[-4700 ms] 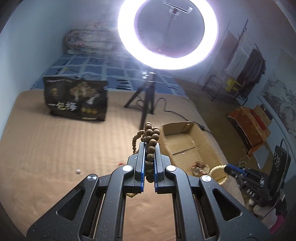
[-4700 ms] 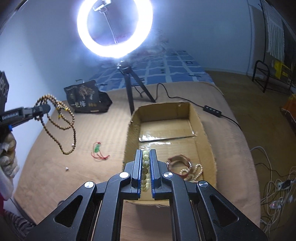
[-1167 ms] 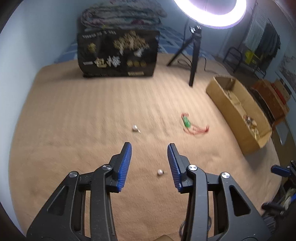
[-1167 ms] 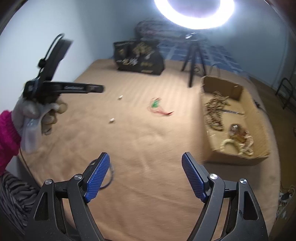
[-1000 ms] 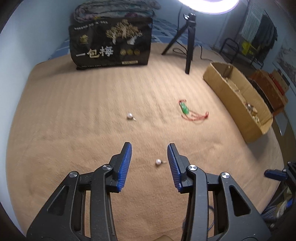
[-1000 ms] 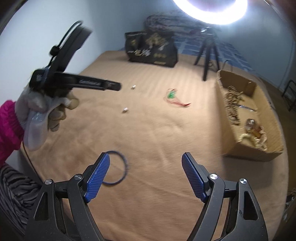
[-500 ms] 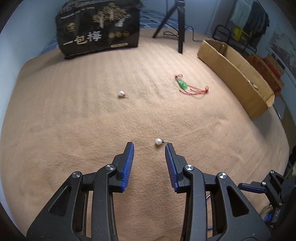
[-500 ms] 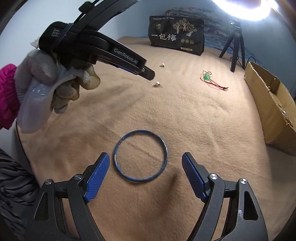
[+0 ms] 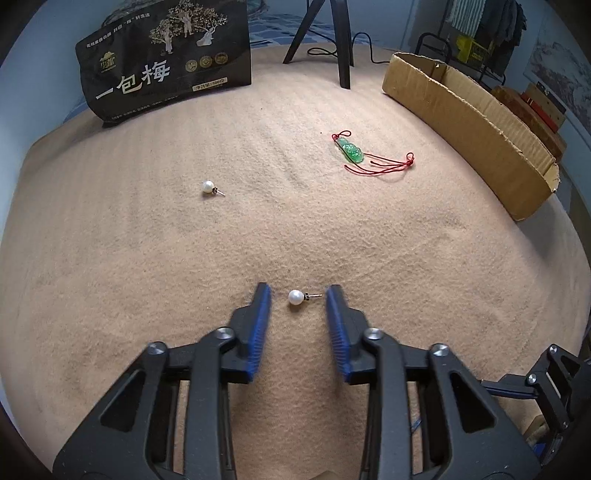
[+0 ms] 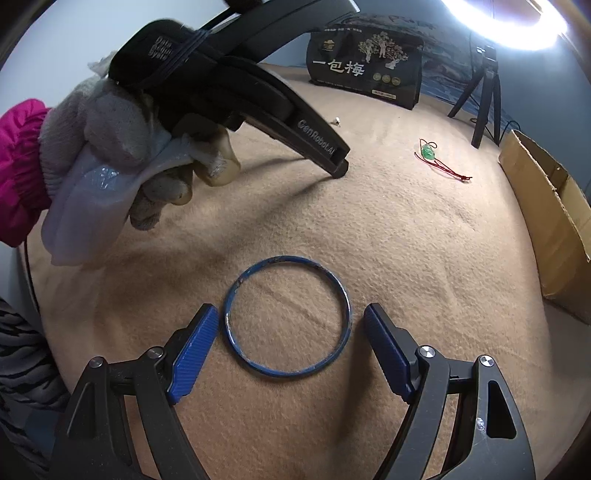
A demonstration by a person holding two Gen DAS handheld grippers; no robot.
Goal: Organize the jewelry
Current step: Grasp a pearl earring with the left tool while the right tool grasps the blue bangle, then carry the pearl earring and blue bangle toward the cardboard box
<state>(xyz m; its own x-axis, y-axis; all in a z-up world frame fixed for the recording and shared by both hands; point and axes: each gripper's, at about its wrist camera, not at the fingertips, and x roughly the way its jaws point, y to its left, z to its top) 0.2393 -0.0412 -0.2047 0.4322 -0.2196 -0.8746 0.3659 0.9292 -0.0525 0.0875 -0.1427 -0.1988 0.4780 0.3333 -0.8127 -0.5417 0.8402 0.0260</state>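
Straddling pearl earring (image 9: 296, 297) (untouched): left gripper (image 9: 297, 295).

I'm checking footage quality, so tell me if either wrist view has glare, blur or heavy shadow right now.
Left wrist view: sharp and evenly lit, pearl earring crisp, edges bent by fisheye. Right wrist view: ring light blows out the top right corner, the left gripper casts a soft shadow on the blanket, blue bangle stays sharp.

Black gripper (image 10: 291, 325) frames, blue ribbed pads (image 10: 194, 345); grey glove (image 10: 110, 147), magenta sleeve (image 10: 18, 166).
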